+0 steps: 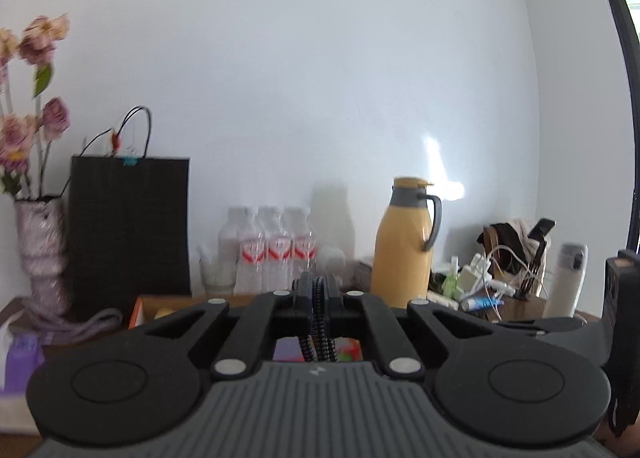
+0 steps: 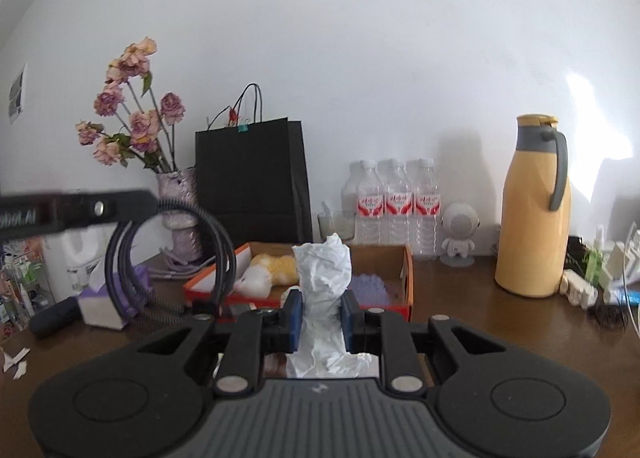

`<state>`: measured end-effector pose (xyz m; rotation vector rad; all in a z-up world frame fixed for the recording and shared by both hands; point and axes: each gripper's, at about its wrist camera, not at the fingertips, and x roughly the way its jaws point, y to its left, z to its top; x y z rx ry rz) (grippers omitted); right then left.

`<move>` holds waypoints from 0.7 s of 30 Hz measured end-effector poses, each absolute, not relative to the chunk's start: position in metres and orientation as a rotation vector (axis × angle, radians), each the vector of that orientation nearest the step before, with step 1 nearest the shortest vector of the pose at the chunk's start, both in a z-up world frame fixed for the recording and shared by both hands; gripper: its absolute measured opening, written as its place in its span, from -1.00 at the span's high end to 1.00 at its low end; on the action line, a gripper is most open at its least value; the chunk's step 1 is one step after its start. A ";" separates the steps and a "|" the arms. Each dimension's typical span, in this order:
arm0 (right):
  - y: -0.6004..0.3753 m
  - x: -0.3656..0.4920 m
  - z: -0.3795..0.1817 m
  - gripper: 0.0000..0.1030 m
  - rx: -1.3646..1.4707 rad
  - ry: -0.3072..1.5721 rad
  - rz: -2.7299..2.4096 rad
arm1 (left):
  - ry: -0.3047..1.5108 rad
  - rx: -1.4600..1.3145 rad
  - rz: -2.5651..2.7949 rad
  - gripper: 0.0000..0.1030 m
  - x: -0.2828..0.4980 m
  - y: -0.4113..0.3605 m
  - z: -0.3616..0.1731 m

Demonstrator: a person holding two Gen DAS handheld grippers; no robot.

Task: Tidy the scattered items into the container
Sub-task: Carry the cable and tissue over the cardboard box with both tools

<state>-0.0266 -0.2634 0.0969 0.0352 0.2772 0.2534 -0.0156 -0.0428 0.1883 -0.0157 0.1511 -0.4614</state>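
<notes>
The right gripper has its jaws pinched on a crumpled white tissue, while the left gripper is clamped tight on a coiled black cable. Both hang just short of the orange-rimmed box; each load should be carried fully over the box's open middle before letting go, lest the cable's loops snag on the rim.

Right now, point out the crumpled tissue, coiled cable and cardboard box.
crumpled tissue (image 2: 325,278), right wrist view, upper bulk.
coiled cable (image 2: 218,242), right wrist view, hanging loop.
cardboard box (image 2: 407,270), right wrist view, orange right wall.

my left black plastic gripper has silver rivets and a ribbed grey base; my right black plastic gripper carries blue pads.
</notes>
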 end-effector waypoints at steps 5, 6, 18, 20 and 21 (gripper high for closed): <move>-0.264 0.055 0.127 0.63 0.011 0.299 0.249 | 0.260 -0.078 -0.486 0.89 0.092 -0.043 0.200; -0.265 0.073 0.130 0.63 0.013 0.318 0.252 | 0.291 -0.095 -0.478 0.89 0.114 -0.043 0.197; -0.263 0.295 0.105 0.63 0.031 0.738 0.279 | 0.703 -0.058 -0.416 0.89 0.318 -0.036 0.085; -0.255 0.323 0.088 0.63 0.007 0.816 0.261 | 0.761 0.048 -0.362 0.88 0.331 -0.033 0.070; -0.251 0.335 0.079 0.63 -0.012 0.846 0.251 | 0.792 0.076 -0.344 0.87 0.338 -0.031 0.064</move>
